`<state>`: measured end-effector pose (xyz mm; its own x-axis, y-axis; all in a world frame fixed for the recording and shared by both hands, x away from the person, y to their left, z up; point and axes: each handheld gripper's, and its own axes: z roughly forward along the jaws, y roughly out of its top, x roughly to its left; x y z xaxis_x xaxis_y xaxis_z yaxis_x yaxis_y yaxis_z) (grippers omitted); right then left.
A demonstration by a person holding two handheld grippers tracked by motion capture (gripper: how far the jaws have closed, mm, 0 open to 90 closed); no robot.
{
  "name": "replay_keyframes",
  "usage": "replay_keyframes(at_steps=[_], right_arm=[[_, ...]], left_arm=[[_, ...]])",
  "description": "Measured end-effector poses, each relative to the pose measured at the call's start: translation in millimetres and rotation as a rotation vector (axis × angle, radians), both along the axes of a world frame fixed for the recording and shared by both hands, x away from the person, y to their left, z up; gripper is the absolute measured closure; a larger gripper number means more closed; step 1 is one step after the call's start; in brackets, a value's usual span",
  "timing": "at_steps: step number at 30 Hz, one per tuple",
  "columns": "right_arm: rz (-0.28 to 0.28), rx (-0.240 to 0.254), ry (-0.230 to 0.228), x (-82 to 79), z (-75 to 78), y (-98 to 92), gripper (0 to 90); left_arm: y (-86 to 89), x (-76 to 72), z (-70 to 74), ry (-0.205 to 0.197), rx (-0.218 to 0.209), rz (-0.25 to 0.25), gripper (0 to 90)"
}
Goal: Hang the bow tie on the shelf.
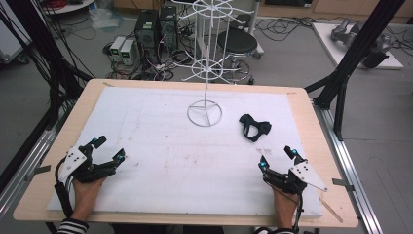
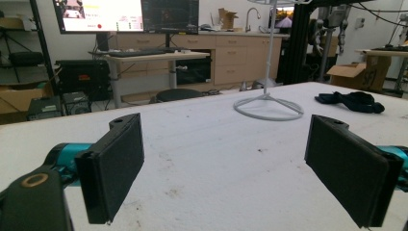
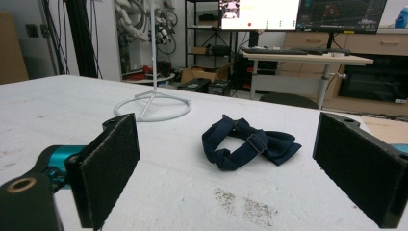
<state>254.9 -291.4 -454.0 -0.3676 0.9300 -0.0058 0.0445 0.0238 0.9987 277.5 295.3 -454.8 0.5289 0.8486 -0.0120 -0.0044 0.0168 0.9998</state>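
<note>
A dark navy bow tie (image 1: 254,127) with its strap lies on the white sheet, right of centre. A white wire display stand (image 1: 205,113) rises from its ring base at the middle back. My right gripper (image 1: 278,159) rests near the front right, open and empty, just short of the bow tie (image 3: 248,143), which lies ahead between its jaws. At the front left my left gripper (image 1: 108,149) is open too, nothing between its pads; ahead of it are the stand's base (image 2: 268,106) and the bow tie (image 2: 350,101) far to the right.
The white sheet (image 1: 160,161) covers a wooden table (image 1: 311,126) whose bare edge runs around it. Black frame posts (image 1: 358,46) stand at the right, computers, cables and a stool (image 1: 237,43) on the floor behind.
</note>
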Motion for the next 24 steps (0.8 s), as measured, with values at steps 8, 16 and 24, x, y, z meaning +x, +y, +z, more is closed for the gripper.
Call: replay_keyframes(at_steps=[8,16,24], right_arm=[[0.002,0.0,-0.004,-0.4,0.0,0.2,8.1],[0.0,-0.008,-0.003,0.1,0.1,0.2,8.0],[0.014,-0.021,0.008,1.6,1.1,0.7,8.1]], left_arm=[[-0.3,-0.7,-0.1,-0.005,0.001,0.003,14.0],[-0.1,-0.1,0.0,-0.001,0.0,0.003,14.0],[-0.1,-0.1,0.1,0.0,0.0,0.005,14.0]])
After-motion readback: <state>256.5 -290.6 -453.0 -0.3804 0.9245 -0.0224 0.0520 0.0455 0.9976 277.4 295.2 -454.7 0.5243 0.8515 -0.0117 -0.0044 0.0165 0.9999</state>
